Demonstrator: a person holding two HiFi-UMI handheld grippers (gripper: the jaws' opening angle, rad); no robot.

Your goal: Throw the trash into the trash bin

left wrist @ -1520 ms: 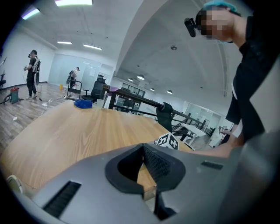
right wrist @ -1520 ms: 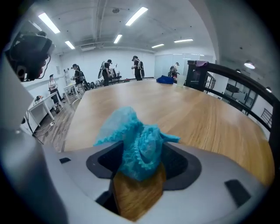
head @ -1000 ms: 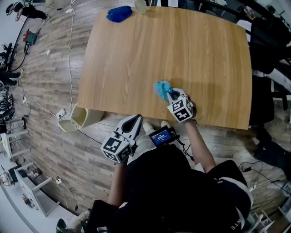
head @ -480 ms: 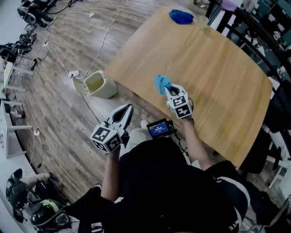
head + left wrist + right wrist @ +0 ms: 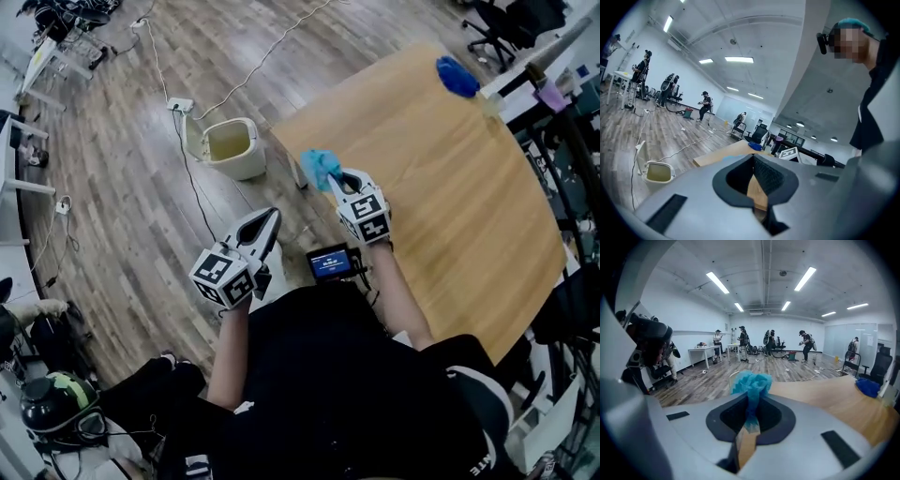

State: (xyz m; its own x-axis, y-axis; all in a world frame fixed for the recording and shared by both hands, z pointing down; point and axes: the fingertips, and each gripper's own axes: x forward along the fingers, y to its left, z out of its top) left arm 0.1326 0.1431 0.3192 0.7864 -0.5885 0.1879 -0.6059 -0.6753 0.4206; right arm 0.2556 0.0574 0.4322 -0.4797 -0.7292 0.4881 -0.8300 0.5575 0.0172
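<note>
Grey and closed on nothing, the left gripper (image 5: 271, 218) hangs over the wooden floor (image 5: 122, 206); just beyond it, the right gripper (image 5: 334, 180) pinches the crumpled blue trash (image 5: 319, 165) above the wooden table's (image 5: 441, 187) near edge; past the table's corner the open cream trash bin (image 5: 246, 161) stands on the floor, with a white power strip (image 5: 181, 105) behind it; a blue cloth (image 5: 457, 77) lies at the table's far edge.
</note>
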